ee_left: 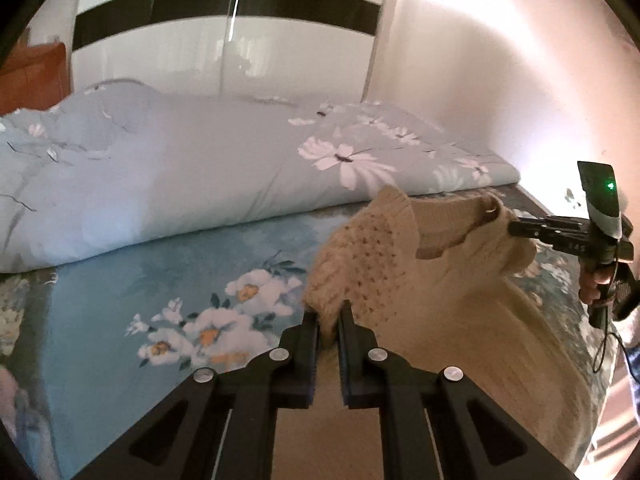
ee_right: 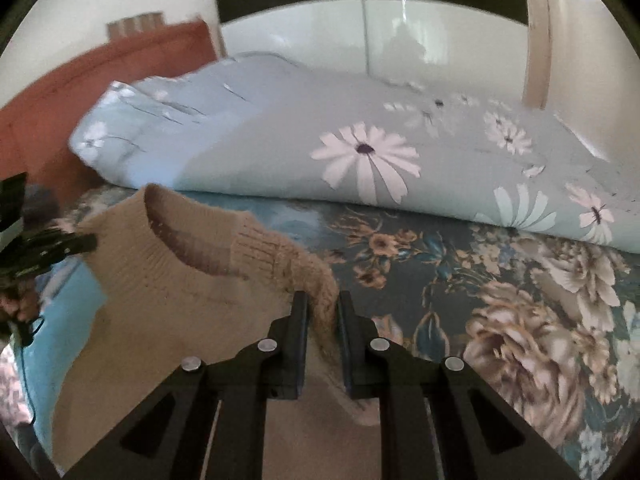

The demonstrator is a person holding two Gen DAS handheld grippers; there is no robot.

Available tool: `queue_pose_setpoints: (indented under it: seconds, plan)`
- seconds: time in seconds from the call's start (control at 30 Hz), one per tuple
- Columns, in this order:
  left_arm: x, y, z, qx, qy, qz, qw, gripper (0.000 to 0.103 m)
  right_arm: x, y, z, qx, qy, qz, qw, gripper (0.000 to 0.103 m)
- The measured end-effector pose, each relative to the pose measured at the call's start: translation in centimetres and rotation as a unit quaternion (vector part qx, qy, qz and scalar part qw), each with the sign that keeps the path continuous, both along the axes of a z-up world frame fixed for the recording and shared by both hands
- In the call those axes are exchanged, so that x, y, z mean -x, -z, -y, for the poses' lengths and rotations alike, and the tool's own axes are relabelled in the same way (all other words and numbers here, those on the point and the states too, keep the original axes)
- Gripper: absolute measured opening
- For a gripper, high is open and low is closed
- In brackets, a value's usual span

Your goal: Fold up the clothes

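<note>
A cream knitted sweater (ee_left: 440, 300) hangs lifted above the bed, its ribbed neck opening facing up between the two grippers. My left gripper (ee_left: 328, 316) is shut on one shoulder of the sweater, knit bunched between its black fingers. My right gripper (ee_right: 322, 304) is shut on the other shoulder of the sweater (ee_right: 180, 288). In the left wrist view the right gripper (ee_left: 520, 227) shows at the far right, held by a hand, its tips on the collar side. In the right wrist view the left gripper (ee_right: 86, 242) shows at the left edge.
A folded pale-blue duvet (ee_left: 180, 184) with white daisies lies across the bed behind the sweater. The floral bedsheet (ee_right: 500, 312) spreads below. A white wardrobe (ee_left: 224, 32) with a black band stands behind the bed. A reddish headboard (ee_right: 100, 92) is at the left.
</note>
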State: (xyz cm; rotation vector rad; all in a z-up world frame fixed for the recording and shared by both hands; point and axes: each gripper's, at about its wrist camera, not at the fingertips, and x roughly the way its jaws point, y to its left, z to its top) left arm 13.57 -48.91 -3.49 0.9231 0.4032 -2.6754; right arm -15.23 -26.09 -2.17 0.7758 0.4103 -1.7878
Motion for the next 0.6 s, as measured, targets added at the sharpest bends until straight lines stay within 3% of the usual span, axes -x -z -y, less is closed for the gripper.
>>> queue_pose_setpoints:
  seconds: [0.33, 0.6]
  plan:
    - [-8.9, -0.5, -9.3, 0.015, -0.001, -0.048, 0.9988, 0.009, -8.0, -0.6, -11.7, 0.056, -0.015, 0.008, 0.998, 0.015]
    - [-15.4, 3.8, -16.1, -0.002, 0.001, -0.03, 0.9995, 0.01, -12.7, 3.6, -19.0, 0.059, -0.008, 0.05, 0.997, 0.015]
